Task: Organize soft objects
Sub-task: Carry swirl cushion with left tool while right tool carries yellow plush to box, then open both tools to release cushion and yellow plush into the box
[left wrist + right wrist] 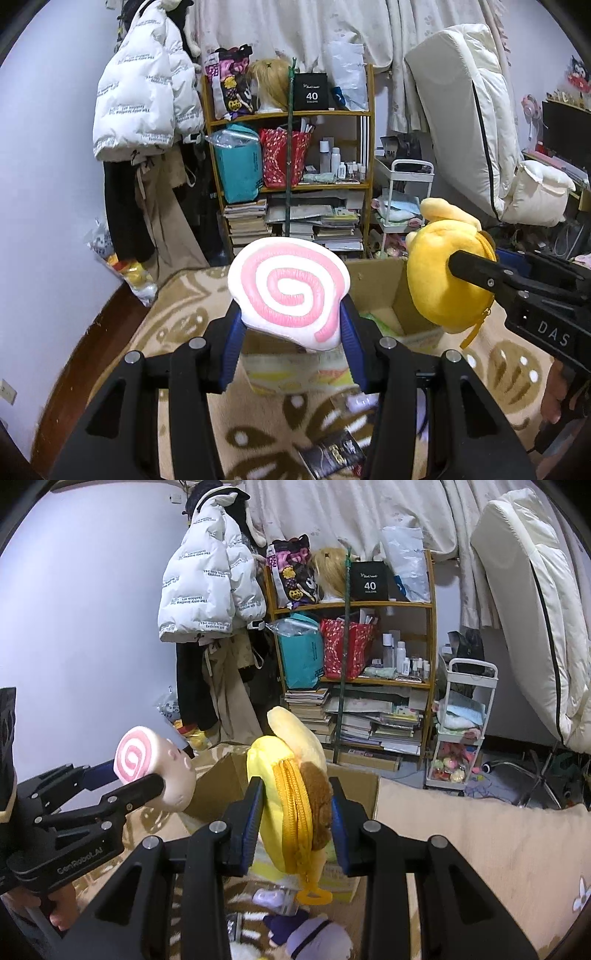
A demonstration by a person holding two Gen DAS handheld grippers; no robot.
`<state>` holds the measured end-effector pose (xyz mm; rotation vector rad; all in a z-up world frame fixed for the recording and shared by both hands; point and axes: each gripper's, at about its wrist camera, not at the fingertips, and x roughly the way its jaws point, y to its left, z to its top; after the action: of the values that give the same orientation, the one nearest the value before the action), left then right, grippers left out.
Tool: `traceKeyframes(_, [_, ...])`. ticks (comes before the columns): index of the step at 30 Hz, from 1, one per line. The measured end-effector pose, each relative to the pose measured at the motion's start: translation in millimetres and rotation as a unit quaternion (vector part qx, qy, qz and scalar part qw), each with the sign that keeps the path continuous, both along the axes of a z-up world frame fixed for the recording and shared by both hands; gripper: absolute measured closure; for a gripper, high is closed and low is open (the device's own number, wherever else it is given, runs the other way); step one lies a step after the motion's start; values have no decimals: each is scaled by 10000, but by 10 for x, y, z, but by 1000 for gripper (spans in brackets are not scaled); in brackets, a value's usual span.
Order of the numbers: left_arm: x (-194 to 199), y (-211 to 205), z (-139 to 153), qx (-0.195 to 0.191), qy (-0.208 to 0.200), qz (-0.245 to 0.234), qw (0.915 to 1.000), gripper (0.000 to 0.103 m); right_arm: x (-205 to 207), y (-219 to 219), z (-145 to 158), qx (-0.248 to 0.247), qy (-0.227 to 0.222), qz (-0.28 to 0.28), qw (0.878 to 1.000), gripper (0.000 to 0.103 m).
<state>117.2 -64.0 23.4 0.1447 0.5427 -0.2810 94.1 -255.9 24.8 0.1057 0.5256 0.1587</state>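
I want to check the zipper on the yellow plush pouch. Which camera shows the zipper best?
The right wrist view: the yellow plush pouch sits squeezed in the right claw, with its orange zipper facing the lens. The left wrist view shows only the pouch's side, with a dangling pull.

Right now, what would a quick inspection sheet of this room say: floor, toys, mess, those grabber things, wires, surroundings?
Surface: beige patterned rug on the floor, dark bare floor at its left edge.
Job's things: pink-swirl plush and yellow zip plush, both held up over an open cardboard box.
Clutter: purple plush and a dark packet on the rug.
Grippers: left gripper shut on the pink-swirl plush; right gripper shut on the yellow zip plush.
Cables: loose wires on the floor by the white cart.
Surroundings: crowded wooden shelf, hanging white jacket, curtains, propped mattress.
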Motion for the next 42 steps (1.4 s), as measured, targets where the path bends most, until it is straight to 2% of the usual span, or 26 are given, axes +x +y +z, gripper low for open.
traceKeyframes(6, [228, -96, -28, 24, -22, -87, 10000, 56, 190, -52, 19, 37, -67, 37, 10000, 67])
traceKeyframes(12, [430, -204, -200, 103, 62, -132, 9998, 56, 352, -64, -46, 27, -57, 70, 10000, 67])
traceKeyframes(23, [663, -200, -587, 168, 501, -15, 9986, 53, 594, -99, -450, 95, 345, 133, 9993, 67])
traceKeyframes(30, [737, -179, -663, 107, 687, 25, 9976, 46, 647, -109, -604, 117, 633, 215, 9977, 64])
traceKeyframes(36, [750, -182, -686, 88, 816, 66, 9966, 42, 637, -171, -616, 194, 670, 136, 9975, 63])
traceKeyframes(38, [750, -186, -683, 80, 808, 78, 9967, 39, 623, -187, -609, 233, 670, 122, 9974, 61])
traceKeyframes(40, [758, -173, -683, 47, 845, 102, 9964, 36, 618, -199, -604, 283, 691, 110, 9971, 49])
traceKeyframes(42, [738, -150, -667, 12, 815, 114, 9966, 31, 605, -199, -594, 314, 680, 98, 9971, 47])
